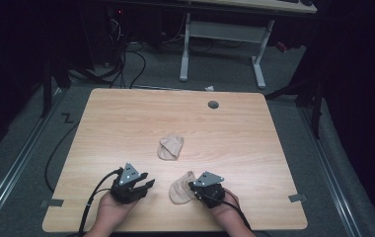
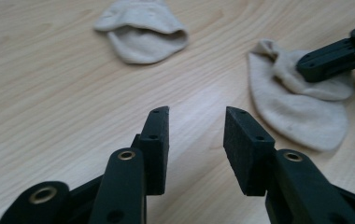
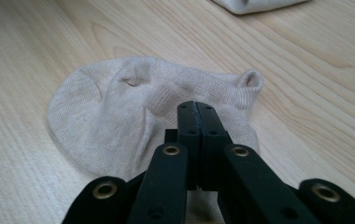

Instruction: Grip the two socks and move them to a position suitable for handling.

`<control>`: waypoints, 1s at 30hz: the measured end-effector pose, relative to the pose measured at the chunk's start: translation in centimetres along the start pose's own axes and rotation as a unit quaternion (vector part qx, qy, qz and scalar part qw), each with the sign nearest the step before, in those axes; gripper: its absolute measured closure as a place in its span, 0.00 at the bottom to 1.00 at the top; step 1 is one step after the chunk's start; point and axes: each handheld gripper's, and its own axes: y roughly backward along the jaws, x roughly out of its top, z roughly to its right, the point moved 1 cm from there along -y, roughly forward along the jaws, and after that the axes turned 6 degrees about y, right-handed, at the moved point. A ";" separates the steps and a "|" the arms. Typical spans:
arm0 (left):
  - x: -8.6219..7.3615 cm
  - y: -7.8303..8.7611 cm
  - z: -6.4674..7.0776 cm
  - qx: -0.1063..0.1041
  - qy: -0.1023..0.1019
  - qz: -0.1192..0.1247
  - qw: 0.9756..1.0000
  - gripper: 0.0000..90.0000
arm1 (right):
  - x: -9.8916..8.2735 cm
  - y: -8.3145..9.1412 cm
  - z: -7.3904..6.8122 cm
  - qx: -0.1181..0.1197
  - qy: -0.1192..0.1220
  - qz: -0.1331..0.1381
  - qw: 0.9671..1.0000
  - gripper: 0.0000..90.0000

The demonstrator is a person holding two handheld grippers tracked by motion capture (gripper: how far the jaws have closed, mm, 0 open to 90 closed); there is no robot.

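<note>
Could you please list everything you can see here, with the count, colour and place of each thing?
near sock: one, beige, near edge of the table, pinched by the right gripper.
far sock: one, beige, mid-table, lying apart from both grippers.
table: one, light wood, centre of the high view.
grommet: one, grey, round, far side of the tabletop.
tape pieces: two, grey, at the table's near corners.
white desk frame: one, on the floor beyond the table.
left gripper: one, black, jaws apart, holding nothing, near left.
right gripper: one, black, jaws shut on the near sock.
hands: two, at the bottom edge.
</note>
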 end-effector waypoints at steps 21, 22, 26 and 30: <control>-1.1 -3.2 5.6 -0.062 -0.052 -0.064 0.995 0.94 | 0.6 -0.4 -0.9 0.009 0.016 0.002 1.000 1.00; -1.2 -3.3 5.3 -0.058 -0.051 -0.068 0.995 0.95 | 0.5 -0.4 -0.9 0.009 0.017 0.003 1.000 1.00; -1.1 -3.0 4.0 -0.035 -0.045 -0.069 0.996 0.97 | 0.5 -0.4 -0.9 0.009 0.016 0.005 1.000 1.00; -1.0 -2.9 2.9 -0.022 -0.031 -0.063 0.997 0.97 | 0.5 -0.4 -1.0 0.011 0.016 0.006 1.000 1.00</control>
